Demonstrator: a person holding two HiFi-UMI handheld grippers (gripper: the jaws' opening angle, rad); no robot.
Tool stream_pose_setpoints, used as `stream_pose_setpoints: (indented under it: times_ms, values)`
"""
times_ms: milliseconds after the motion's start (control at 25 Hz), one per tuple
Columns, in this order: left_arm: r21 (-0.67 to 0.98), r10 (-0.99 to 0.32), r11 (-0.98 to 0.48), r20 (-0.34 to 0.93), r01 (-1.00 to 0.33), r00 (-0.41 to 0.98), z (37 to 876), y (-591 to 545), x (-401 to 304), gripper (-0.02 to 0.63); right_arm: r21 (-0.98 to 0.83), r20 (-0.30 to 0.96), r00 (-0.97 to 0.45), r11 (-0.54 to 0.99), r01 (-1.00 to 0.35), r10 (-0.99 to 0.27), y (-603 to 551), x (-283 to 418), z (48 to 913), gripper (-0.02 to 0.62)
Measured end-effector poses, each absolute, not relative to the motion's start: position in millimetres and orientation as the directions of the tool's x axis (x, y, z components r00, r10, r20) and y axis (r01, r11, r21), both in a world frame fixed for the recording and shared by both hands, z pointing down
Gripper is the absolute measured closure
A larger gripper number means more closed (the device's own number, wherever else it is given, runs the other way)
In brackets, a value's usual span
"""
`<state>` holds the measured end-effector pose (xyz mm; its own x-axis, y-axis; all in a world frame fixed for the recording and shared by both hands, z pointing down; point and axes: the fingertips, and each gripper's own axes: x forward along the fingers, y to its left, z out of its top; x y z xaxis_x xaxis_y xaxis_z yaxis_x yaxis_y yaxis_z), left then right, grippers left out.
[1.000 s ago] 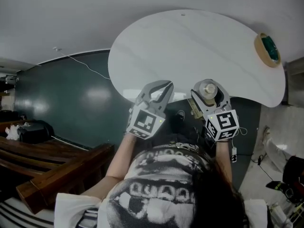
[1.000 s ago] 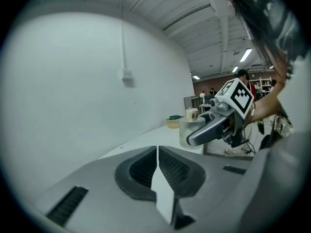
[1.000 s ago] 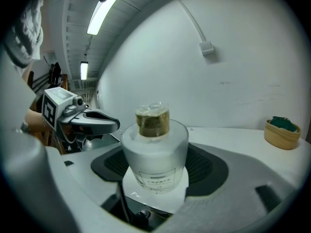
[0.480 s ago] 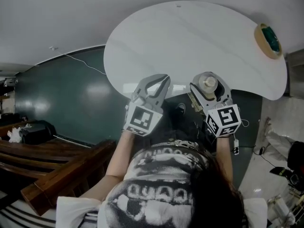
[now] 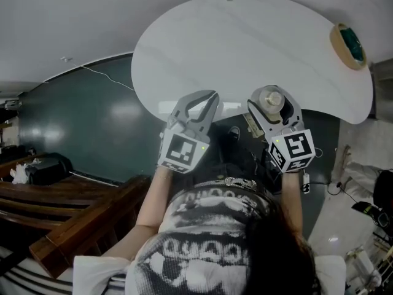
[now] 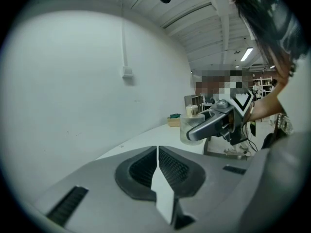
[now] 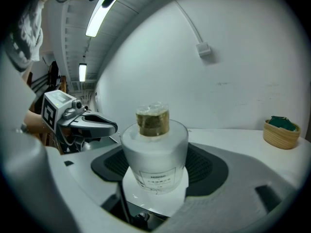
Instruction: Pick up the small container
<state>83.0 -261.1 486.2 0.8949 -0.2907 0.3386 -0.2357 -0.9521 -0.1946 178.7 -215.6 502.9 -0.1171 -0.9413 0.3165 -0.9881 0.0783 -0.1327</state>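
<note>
Small container (image 7: 154, 152): frosted cylinder with a printed label on its side and a brownish stopper (image 7: 152, 120) on top. It stands upright between the jaws of the right hand-held gripper (image 7: 155, 165), which is clamped on its lower body, one pad on each side. In the head view the small container (image 5: 270, 98) sits over the near edge of the tabletop (image 5: 245, 48). No view shows whether its base is clear of the tabletop.

Change over the last second: little. The grasp was already made and still holds, and the container has stayed at the near edge of the tabletop. The tabletop sits slightly higher in the head view, which reads as a small camera shift. Judgement: the gripping step is done. What is left is a clean raise off the tabletop, or simply holding, if it is already off.

Pose: the right hand-held gripper (image 5: 271, 103) points away from the person toward the tabletop, marker cube (image 5: 290, 151) nearest the body, forearm close to the torso. The left hand-held gripper (image 5: 209, 98) is alongside, also at the near edge of the tabletop, and points the same way. Its own view shows the jaws together with nothing between them (image 6: 158, 161). It takes no part in the grasp.

A small basket (image 5: 349, 45) with something green inside sits at the far right end of the tabletop, well apart.
</note>
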Motion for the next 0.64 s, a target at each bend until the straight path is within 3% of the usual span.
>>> stream_pose_setpoints:
  times_ms: [640]
  values:
    - [-0.184, -0.268, -0.959, 0.350, -0.215, 0.897, 497.1, -254.1, 80.0, 0.595, -0.134, 0.319, -0.114, 0.074, -0.988, -0.941, -219.8, 176.7, 506.6, 0.261]
